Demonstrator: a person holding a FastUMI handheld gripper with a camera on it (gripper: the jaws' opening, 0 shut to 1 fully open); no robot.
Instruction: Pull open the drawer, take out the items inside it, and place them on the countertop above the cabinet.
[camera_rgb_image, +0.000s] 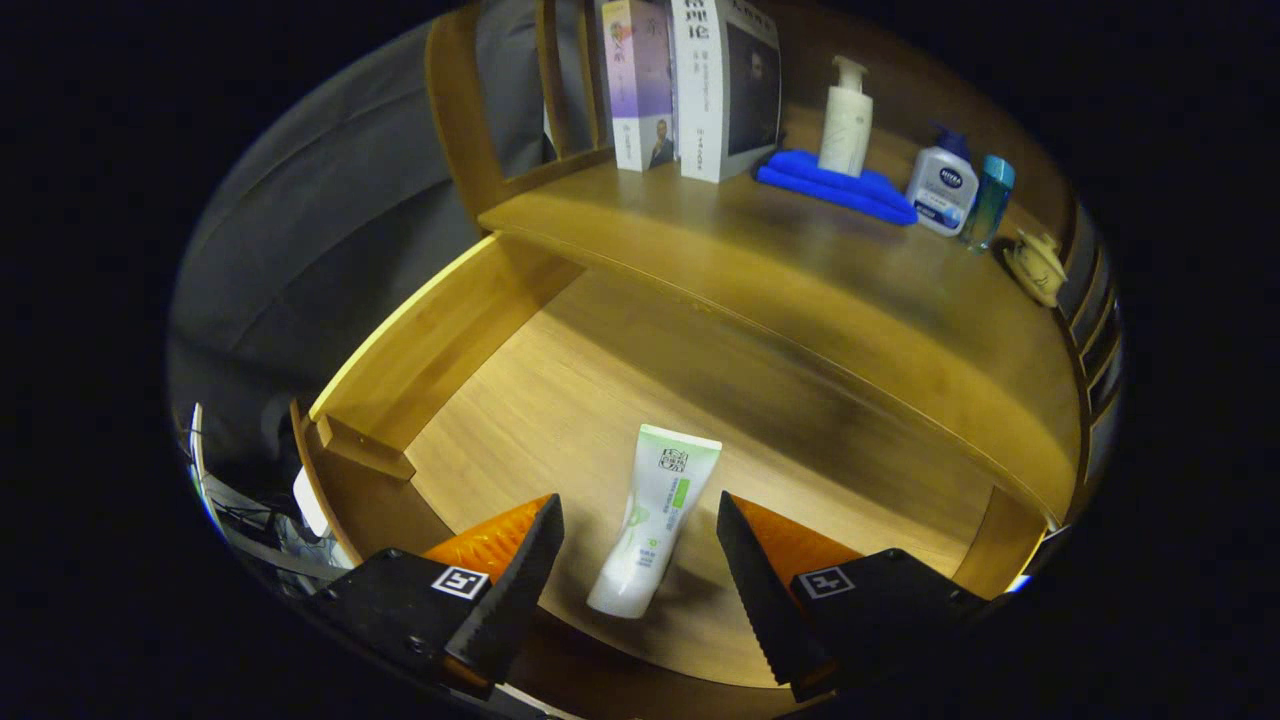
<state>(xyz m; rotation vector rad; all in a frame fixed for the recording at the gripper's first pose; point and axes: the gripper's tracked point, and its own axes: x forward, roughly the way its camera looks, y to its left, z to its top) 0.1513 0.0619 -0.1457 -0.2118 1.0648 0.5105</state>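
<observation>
The wooden drawer (470, 330) is pulled open below me. A white tube with a green pattern (655, 520) lies flat on its floor, cap end toward me. My gripper (640, 545) hovers open over the drawer, one finger on each side of the tube, neither touching it. The countertop (800, 270) above the cabinet stretches beyond the drawer.
On the countertop stand two books (690, 85), a white pump bottle (846, 118) on a folded blue cloth (840, 188), a white-and-blue bottle (942, 190), a teal bottle (990, 200) and a small ceramic piece (1035, 265). A grey cloth (330, 220) hangs at the left.
</observation>
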